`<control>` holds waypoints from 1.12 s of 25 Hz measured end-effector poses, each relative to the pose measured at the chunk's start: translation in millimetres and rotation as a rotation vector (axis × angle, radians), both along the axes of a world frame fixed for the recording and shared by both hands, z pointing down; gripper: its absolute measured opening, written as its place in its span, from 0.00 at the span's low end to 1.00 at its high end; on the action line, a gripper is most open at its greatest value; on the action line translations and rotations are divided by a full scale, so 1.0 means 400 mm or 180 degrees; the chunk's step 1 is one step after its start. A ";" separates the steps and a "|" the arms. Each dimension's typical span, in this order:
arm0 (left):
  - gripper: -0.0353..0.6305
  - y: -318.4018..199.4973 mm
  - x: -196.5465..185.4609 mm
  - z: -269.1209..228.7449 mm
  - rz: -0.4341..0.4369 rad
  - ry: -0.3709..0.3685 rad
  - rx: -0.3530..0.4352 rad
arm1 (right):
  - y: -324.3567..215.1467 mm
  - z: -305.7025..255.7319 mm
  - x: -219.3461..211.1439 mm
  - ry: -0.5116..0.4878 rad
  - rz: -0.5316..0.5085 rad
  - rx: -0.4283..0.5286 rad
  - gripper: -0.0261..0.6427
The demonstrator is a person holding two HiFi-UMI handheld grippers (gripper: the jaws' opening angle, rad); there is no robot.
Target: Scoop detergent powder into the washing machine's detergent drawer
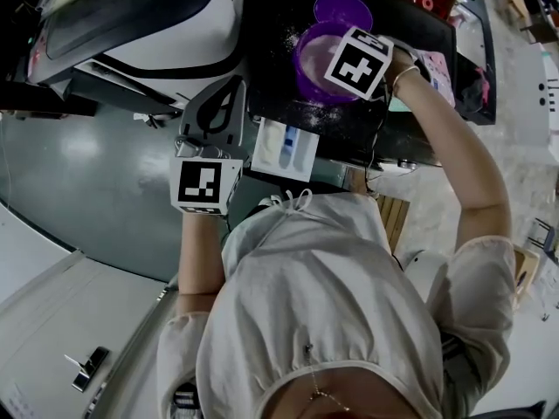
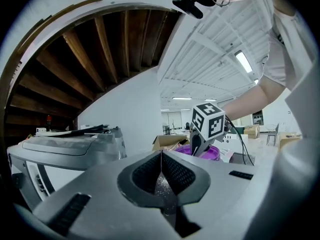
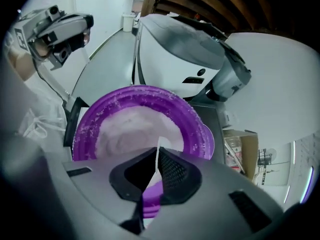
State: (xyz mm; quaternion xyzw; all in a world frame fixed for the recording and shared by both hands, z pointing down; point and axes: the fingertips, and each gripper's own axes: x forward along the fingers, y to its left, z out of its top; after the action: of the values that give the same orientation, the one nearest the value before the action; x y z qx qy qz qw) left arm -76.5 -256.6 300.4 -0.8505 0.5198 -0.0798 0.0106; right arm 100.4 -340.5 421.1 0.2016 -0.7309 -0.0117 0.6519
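White detergent powder (image 3: pixel 125 131) sits in the round purple plastic tub (image 3: pixel 186 115) on the black machine top (image 1: pixel 275 77). The right gripper (image 3: pixel 159 160), clenched on what looks like a thin white scoop handle (image 3: pixel 159 151), should dig shallow, lift level, then carry to the open white detergent drawer (image 1: pixel 284 147). The left gripper (image 2: pixel 161 171) is closed on nothing. One tub, one purple lid (image 1: pixel 342 9), one drawer, two grippers.

In the head view the marker cube (image 1: pixel 358 63) hides part of the purple bowl (image 1: pixel 303 59), the washing machine (image 1: pixel 175 51) is cut off at the upper left edge, and in the right gripper view the thin white thing (image 3: pixel 159 149) pinched by the right gripper (image 3: pixel 159 160) shows too little to tell what it is.
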 end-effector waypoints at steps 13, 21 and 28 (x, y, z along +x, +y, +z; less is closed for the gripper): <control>0.09 0.011 -0.025 0.024 -0.0032 0.0016 -0.0004 | 0.037 0.054 -0.018 0.0241 -0.0124 -0.0683 0.06; 0.09 0.022 -0.026 0.020 0.0004 -0.0046 -0.0001 | 0.078 0.058 -0.018 0.0023 0.0020 -0.1040 0.06; 0.09 0.041 -0.023 0.023 0.0042 -0.0188 -0.0005 | 0.093 0.029 -0.019 -0.0260 0.0197 -0.1152 0.06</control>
State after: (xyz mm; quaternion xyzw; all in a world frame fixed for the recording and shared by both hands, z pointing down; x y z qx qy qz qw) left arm -85.8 -240.0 309.7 -0.8512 0.5136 -0.1051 0.0257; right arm 92.6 -303.3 432.8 0.1037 -0.7404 0.1482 0.6474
